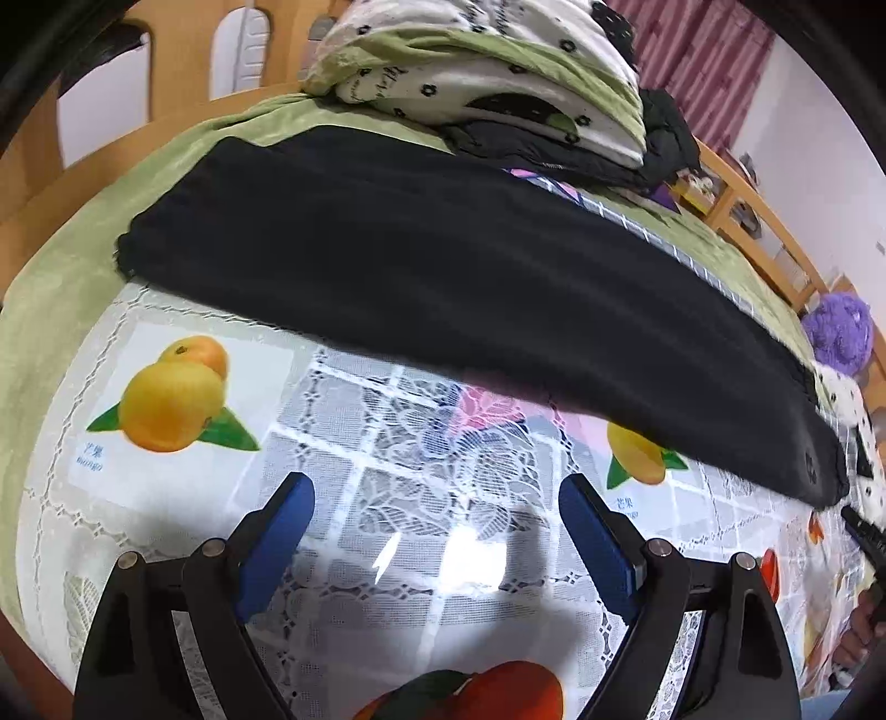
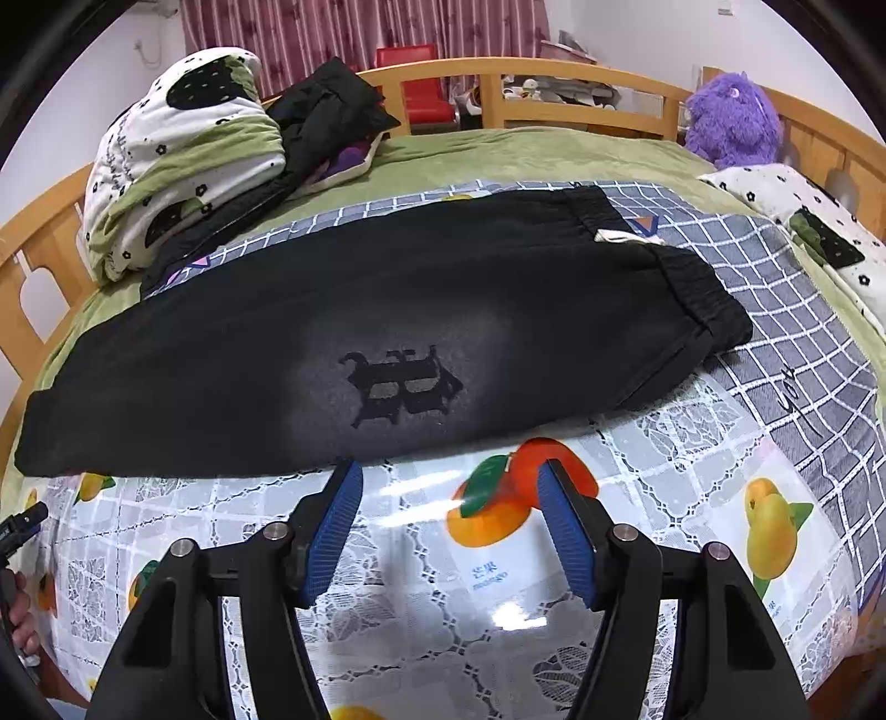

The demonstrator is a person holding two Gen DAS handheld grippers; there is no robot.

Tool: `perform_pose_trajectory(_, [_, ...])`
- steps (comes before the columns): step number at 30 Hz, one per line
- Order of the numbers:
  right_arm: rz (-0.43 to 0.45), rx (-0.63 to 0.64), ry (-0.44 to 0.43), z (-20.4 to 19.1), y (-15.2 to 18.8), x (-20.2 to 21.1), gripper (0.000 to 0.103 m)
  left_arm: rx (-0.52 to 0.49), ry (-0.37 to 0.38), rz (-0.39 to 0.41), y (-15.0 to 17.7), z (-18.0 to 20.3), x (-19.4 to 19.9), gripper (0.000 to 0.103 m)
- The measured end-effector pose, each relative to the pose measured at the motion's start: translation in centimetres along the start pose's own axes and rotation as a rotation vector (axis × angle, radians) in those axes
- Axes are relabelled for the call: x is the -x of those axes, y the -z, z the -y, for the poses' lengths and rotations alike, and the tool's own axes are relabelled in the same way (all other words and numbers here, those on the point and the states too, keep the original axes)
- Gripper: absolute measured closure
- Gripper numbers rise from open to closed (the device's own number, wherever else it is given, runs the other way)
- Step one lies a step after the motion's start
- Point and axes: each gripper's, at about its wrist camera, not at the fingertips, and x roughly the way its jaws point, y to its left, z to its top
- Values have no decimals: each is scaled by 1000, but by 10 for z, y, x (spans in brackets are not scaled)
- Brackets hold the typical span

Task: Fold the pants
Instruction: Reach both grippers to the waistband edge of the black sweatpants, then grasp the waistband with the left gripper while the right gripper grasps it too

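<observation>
Black pants (image 2: 387,332) lie folded lengthwise just beyond both fingertips; left gripper (image 1: 437,493) spread wide, right gripper (image 2: 449,476) half-spread, each empty over fruit-print cloth (image 2: 498,581)

The pants (image 2: 387,332) are black, with a darker black emblem (image 2: 400,387) on a patch that looks greyish, perhaps only from light. Under them the plastic cover (image 2: 498,609) is white and clear with a lace pattern and printed fruits in yellow, orange and green. Further back lies a grey cloth (image 2: 775,310) with white grid lines, on a light green bed sheet (image 2: 526,152). The folded quilt (image 2: 177,155) is white and green with black flowers. The plush toy (image 2: 731,119) is purple, the curtain (image 2: 360,33) is dark red with stripes, the bed frame (image 2: 554,83) is light wood. The fingers (image 2: 332,531) have blue pads on black arms.
</observation>
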Motion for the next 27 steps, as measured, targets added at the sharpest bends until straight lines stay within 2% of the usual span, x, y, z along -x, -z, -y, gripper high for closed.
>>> perform_pose_trajectory(7, [-6, -108, -16, 33, -6, -3, 37, 178, 120, 45, -9, -37, 3, 14])
perform_pose_trajectory(12, [-28, -239, -81, 60, -11, -17, 37, 250, 151, 39, -30, -48, -15, 15])
perform_pose_trajectory(18, [-40, -317, -148, 77, -19, -48, 37, 256, 103, 41, -53, -46, -37, 26])
perform_pose_trajectory(20, [-61, -324, -134, 80, -22, -61, 37, 268, 66, 54, -59, -48, -41, 34])
perform_pose_trajectory(21, [-80, -327, -126, 82, -24, -70, 37, 270, 45, 59, -61, -49, -43, 41])
perform_pose_trajectory(23, [-53, -319, -134, 84, -27, -77, 38, 263, -7, 58, -69, -47, -48, 52])
perform_pose_trajectory(24, [-47, -311, -128, 83, -32, -81, 51, 251, -42, 51, -72, -45, -50, 64])
perform_pose_trajectory(25, [-50, -308, -128, 83, -35, -84, 61, 232, -81, 40, -76, -43, -52, 85])
perform_pose_trajectory(26, [-56, -305, -127, 83, -39, -88, 79, 204, -115, 28, -81, -40, -54, 93])
perform_pose_trajectory(27, [-69, -292, -142, 81, -43, -92, 87, 186, -121, 23, -87, -38, -52, 94])
